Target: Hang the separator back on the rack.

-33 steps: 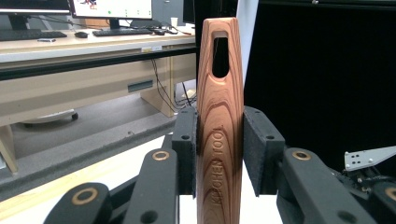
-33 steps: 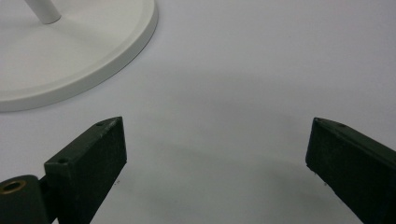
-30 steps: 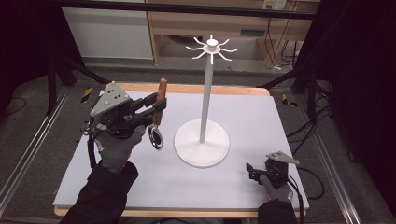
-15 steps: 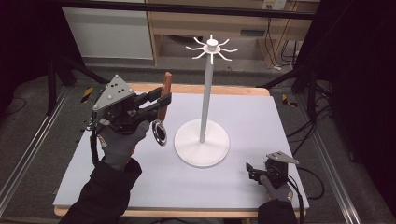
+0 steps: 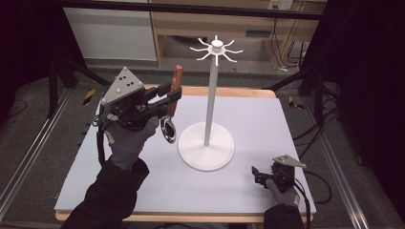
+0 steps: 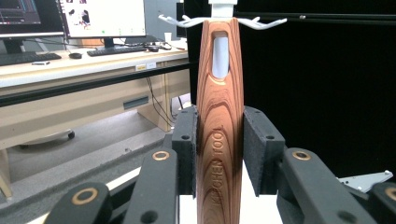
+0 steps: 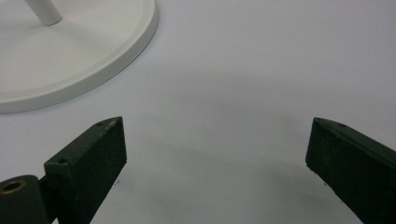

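Observation:
My left gripper (image 5: 172, 98) is shut on the wooden handle (image 5: 175, 90) of a kitchen tool, held upright above the table's left half. The tool's round metal head (image 5: 168, 129) hangs below the jaws. In the left gripper view the handle (image 6: 219, 130) stands clamped between both pads, and its slotted top lines up with the hooks of the white rack (image 6: 219, 18) behind. The white rack (image 5: 213, 95) rises from a round base (image 5: 206, 152) at the table's middle, right of the tool. My right gripper (image 5: 257, 175) rests low at the near right and is open (image 7: 215, 158) over bare table.
The table top (image 5: 267, 124) is a pale sheet with a wooden edge. The rack's base (image 7: 70, 56) lies close to the right gripper's far left. Desks with monitors (image 6: 100, 18) stand beyond the table, and dark curtains flank both sides.
My left gripper has risen and shifted right toward the rack's pole, carrying the kitchen tool with it. The right gripper has stayed where it was.

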A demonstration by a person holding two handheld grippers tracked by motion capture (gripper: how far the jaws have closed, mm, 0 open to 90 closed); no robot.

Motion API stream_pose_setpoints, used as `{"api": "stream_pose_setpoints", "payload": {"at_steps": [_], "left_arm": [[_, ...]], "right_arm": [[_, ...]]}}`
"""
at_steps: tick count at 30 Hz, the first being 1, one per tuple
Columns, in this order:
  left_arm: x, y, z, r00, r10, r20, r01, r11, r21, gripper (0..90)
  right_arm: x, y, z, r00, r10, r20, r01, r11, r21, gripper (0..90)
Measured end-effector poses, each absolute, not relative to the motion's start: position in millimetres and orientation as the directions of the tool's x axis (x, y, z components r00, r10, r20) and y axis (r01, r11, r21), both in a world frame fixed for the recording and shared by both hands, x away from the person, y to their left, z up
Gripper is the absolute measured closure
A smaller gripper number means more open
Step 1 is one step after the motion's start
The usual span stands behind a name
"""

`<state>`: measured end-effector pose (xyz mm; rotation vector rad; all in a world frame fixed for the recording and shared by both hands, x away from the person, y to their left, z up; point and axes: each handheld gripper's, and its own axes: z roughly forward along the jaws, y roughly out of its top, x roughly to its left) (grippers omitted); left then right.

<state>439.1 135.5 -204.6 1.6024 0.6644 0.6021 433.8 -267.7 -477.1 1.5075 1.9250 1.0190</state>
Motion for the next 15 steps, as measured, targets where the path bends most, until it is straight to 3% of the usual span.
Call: {"api": "stream_pose_setpoints", "payload": {"at_steps": [15], "left_arm": [[449,122,-198,0.696,0.718,0.022,0.077,-0.105,0.991,67.9]], "right_arm": [[434,-268,-477,-0.271,0.96,0.068,0.594,0.111,0.797,5.6]]}}
